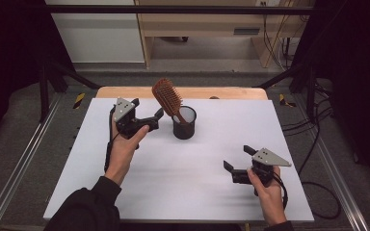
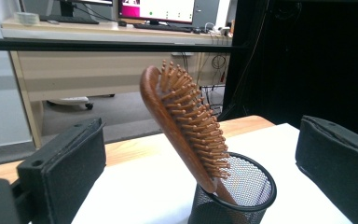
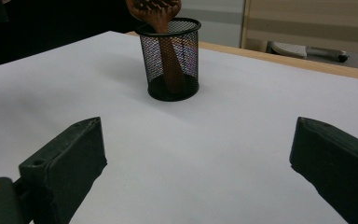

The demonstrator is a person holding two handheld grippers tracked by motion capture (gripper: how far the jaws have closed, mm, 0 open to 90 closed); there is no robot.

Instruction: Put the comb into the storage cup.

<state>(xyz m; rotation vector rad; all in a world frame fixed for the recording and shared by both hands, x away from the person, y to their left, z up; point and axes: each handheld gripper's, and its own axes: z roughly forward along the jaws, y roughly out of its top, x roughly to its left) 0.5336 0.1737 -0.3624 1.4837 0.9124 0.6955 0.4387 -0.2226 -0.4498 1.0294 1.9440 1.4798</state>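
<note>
A wooden hairbrush (image 1: 166,97) stands handle-down in a black mesh cup (image 1: 184,126) at the back middle of the white board (image 1: 125,192), its bristled head leaning left. My left gripper (image 1: 147,109) is just left of the cup, open and holding nothing. In the left gripper view the hairbrush (image 2: 182,126) and cup (image 2: 242,200) lie ahead between the wide-apart fingers (image 2: 65,168), untouched. My right gripper (image 1: 238,158) rests open near the front right, well short of the cup (image 3: 170,60), with bare board between its fingers (image 3: 67,161).
The board lies on a wooden table (image 1: 125,91) inside a black frame, with a crossbar (image 1: 173,8) overhead at the back. Cables (image 1: 318,144) trail on the floor at the right. A desk with monitors (image 2: 158,9) stands beyond the table.
</note>
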